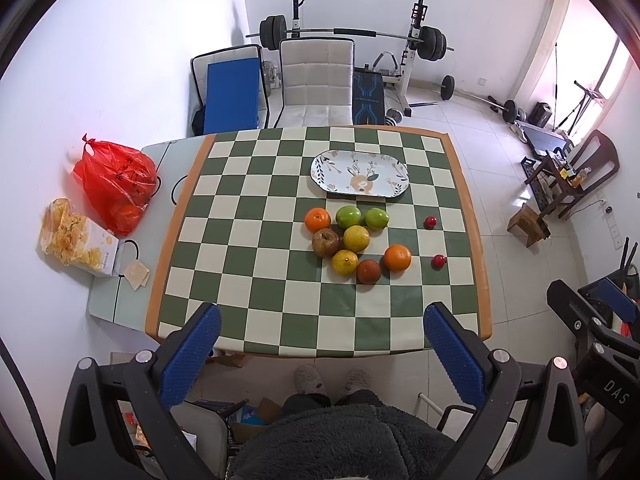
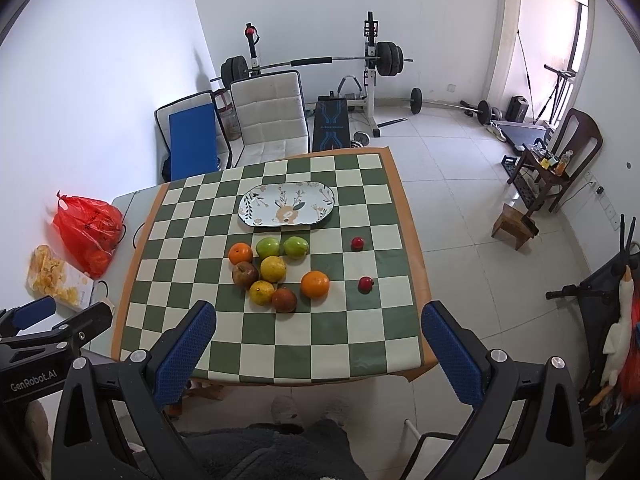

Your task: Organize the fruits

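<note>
Both grippers are held high above the near edge of the desk (image 1: 460, 184), fingers spread wide and empty: left gripper (image 1: 322, 350), right gripper (image 2: 320, 348). The fruit cluster (image 1: 354, 240) lies at the desk's centre, and the empty plate (image 1: 360, 176) sits just beyond it at 12 o'clock. Two small red fruits (image 1: 430, 222) lie apart at 3 o'clock. An outlying fruit, such as the orange (image 1: 397, 257), should probably be approached first, from above, and gripped gently across its widest part.
</note>
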Demonstrator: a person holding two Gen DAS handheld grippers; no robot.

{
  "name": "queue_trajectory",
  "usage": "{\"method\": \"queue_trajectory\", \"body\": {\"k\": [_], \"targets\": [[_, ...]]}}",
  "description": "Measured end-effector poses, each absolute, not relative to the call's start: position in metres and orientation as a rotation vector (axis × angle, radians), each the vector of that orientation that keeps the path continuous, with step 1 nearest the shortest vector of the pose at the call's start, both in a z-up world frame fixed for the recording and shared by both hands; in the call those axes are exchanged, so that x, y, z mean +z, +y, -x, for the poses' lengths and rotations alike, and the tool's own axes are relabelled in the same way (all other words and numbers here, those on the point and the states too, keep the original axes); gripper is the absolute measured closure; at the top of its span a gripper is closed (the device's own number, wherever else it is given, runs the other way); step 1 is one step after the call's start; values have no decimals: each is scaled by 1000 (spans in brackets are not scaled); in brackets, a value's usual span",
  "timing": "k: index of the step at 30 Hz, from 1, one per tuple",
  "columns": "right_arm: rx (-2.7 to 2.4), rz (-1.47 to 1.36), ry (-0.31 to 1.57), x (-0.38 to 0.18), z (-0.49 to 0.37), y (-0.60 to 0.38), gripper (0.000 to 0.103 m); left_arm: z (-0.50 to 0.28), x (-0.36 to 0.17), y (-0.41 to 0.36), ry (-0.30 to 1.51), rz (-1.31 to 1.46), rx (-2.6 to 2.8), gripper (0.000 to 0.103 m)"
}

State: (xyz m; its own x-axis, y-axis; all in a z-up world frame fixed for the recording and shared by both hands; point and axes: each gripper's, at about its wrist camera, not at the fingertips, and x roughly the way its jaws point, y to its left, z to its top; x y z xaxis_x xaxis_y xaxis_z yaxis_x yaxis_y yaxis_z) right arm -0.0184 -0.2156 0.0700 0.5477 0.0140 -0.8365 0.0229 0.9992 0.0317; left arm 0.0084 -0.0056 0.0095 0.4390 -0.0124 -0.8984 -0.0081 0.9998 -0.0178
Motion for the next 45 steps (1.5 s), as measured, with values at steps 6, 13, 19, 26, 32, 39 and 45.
{"method": "queue_trajectory", "body": {"k": [6,13,19,26,32,39,45], "targets": [[0,-74,961,66,2,-220,0,-23,16,-5,1075,14,25,0],[70,-126,987,12,-54,-239,0,-86,-18,10,1029,-43,218,0],[119,-246,1162,-80,-110,-241,0,-142,-87,34,1158,-58,281,0],[99,-324,1329,-206,-153,-224,2,-205,-193,62,1414,33,211,0],[-25,-495,1447,-285,-177,-217,7,-261,-260,76,1554,78,145,8],[-173,-516,1486,-322,-205,-225,7,-321,-311,65,1648,48,36,8],[-230,-516,1509,-338,-223,-232,7,-347,-345,39,1703,-32,-57,8]]}}
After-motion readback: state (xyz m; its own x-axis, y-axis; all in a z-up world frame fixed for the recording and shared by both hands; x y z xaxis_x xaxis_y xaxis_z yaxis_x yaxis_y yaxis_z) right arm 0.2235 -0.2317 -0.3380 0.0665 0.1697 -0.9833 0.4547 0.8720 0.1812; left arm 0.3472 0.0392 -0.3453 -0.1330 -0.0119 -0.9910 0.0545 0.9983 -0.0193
